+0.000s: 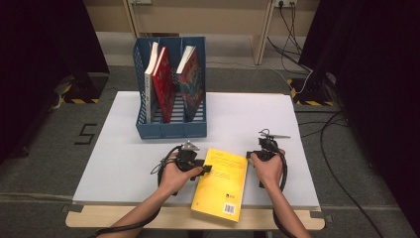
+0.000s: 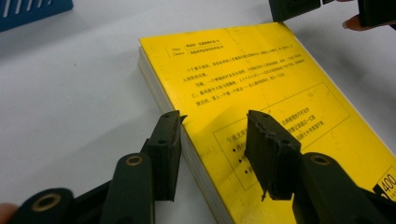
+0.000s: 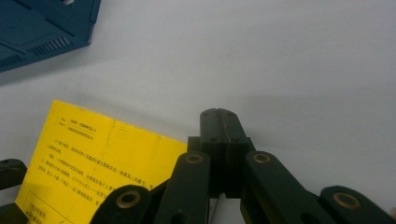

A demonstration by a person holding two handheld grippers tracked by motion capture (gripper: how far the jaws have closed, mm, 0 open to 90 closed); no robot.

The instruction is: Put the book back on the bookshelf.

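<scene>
Yellow book (image 1: 221, 182) lies flat at the lower centre of the high view, its near end hanging past the edge of the white table (image 1: 124, 148). At its left edge, the left gripper (image 2: 212, 122) stands partly open, one jaw over the cover and one beside the page block, not pressing. At the book's right edge the right gripper (image 3: 218, 116) has its jaws closed together on nothing. A shallow bite on that edge could peel up only the cover, or nudge the overhanging book off the table.
</scene>
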